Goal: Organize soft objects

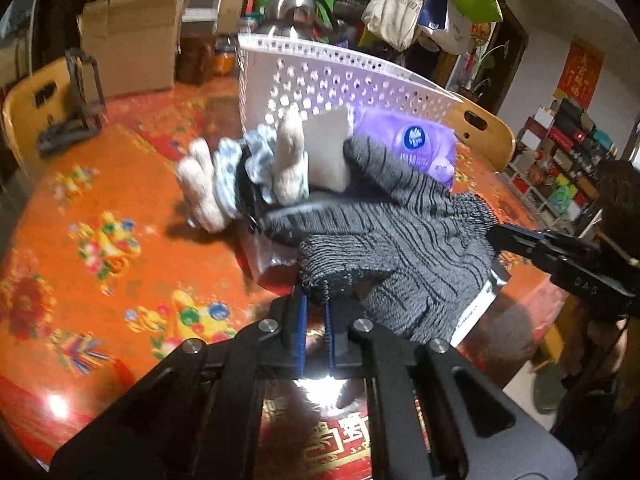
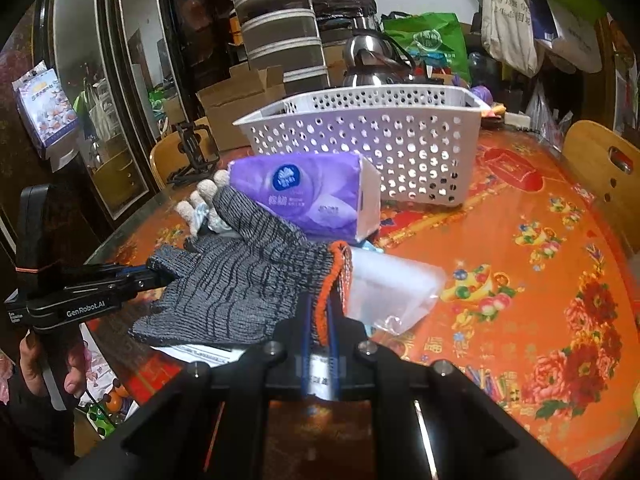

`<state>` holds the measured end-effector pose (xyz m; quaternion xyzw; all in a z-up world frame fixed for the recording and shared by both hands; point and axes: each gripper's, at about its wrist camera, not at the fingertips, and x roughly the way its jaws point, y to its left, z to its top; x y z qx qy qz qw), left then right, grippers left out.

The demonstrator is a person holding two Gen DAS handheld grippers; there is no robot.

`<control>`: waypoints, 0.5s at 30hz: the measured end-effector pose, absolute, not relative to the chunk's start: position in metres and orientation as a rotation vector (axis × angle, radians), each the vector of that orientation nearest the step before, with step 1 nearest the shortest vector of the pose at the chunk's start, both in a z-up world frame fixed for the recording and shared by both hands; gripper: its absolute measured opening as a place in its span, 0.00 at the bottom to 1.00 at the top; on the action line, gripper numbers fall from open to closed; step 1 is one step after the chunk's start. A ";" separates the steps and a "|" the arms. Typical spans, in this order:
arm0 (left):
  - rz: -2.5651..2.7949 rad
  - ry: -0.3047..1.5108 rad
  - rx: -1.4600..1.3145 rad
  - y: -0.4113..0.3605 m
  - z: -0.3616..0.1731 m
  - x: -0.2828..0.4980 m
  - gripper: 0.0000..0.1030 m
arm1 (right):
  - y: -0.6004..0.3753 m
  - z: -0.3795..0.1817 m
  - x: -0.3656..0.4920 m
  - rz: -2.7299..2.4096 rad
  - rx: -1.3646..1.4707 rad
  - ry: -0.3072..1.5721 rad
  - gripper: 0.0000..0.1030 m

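A grey striped knit glove [image 1: 404,236] is stretched between both grippers above the table. My left gripper [image 1: 316,292] is shut on a fingertip of the glove. My right gripper [image 2: 320,320] is shut on its orange-edged cuff [image 2: 336,276]. The right gripper also shows in the left wrist view [image 1: 496,236], and the left gripper in the right wrist view [image 2: 160,272]. Behind the glove lie a purple tissue pack [image 2: 312,196], a beige glove [image 1: 200,188], a blue-white scrunchie [image 1: 240,160] and a clear plastic bag [image 2: 392,292]. A white perforated basket [image 2: 400,140] stands beyond them.
The table has an orange flowered cloth [image 2: 520,280]. A steel kettle [image 2: 368,60], cardboard boxes [image 1: 128,40] and a black stand [image 1: 80,96] are at the far side. Wooden chairs [image 2: 604,168] stand at the table's edge.
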<state>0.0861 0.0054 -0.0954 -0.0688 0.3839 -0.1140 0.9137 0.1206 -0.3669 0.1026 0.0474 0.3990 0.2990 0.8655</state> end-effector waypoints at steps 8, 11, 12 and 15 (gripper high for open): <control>-0.205 0.715 -0.123 0.008 -0.064 0.074 0.05 | -0.371 0.134 0.114 0.626 0.098 0.753 0.06; -0.203 0.688 -0.114 0.009 -0.049 0.074 0.05 | -0.374 0.145 0.113 0.623 0.102 0.730 0.06; -0.197 0.675 -0.108 0.009 -0.044 0.073 0.05 | -0.376 0.149 0.114 0.622 0.105 0.724 0.06; -0.199 0.657 -0.107 0.010 -0.033 0.073 0.05 | -0.376 0.154 0.115 0.636 0.112 0.719 0.05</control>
